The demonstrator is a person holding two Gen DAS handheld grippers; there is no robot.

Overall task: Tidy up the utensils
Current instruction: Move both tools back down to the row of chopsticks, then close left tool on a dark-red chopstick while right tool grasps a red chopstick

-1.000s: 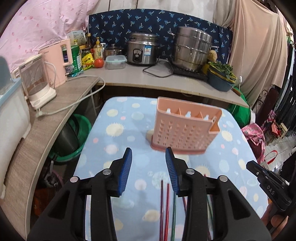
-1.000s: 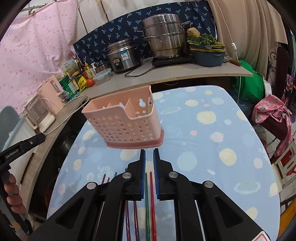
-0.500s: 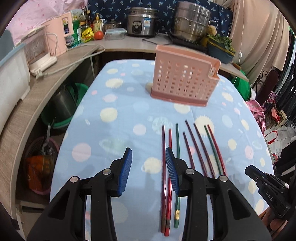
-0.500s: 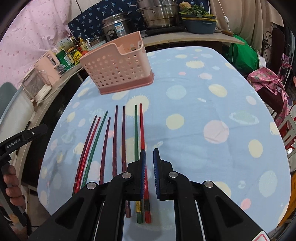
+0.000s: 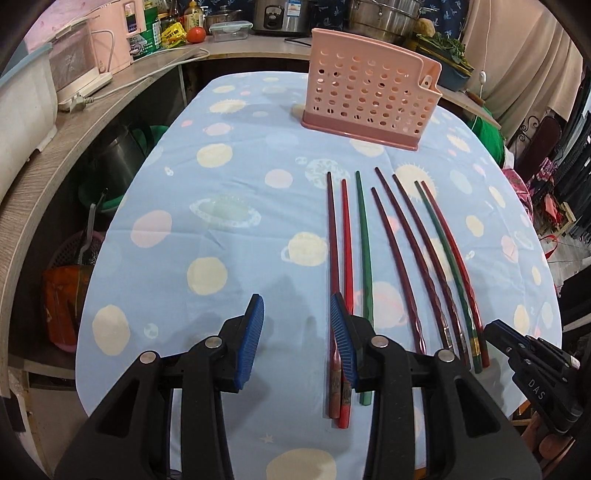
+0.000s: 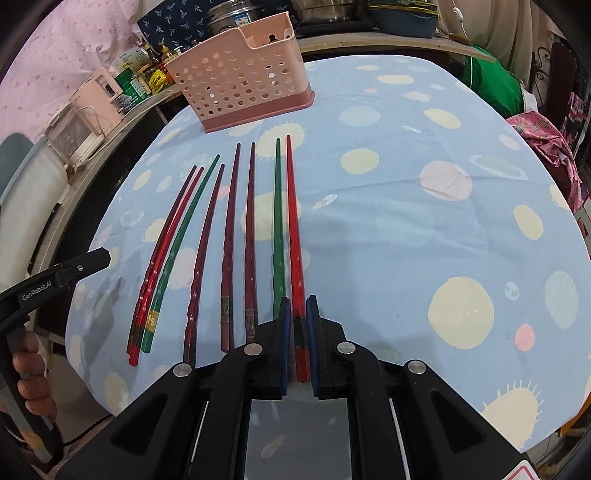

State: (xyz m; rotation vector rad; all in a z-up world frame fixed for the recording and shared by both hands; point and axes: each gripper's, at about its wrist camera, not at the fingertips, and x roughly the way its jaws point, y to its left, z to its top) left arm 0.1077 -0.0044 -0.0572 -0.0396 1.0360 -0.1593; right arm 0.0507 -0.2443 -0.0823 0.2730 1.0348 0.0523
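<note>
Left wrist view: my left tool hangs wide apart over the desk, its right finger hiding part of the leftmost chopsticks. The right tool's flank reads "DAS". The pink holder stands beyond.

Right wrist view: my right tool is narrow, straddling the red chopstick; contact I cannot tell. "GenRobot.AI" marks the left tool.

A light blue tablecloth printed with pale yellow and pink planets and suns covers the table. Behind it, a wooden counter holds a pink kettle, a tomato, a clear lidded food container and a steel rice cooker. A green bag sits at the far right.
</note>
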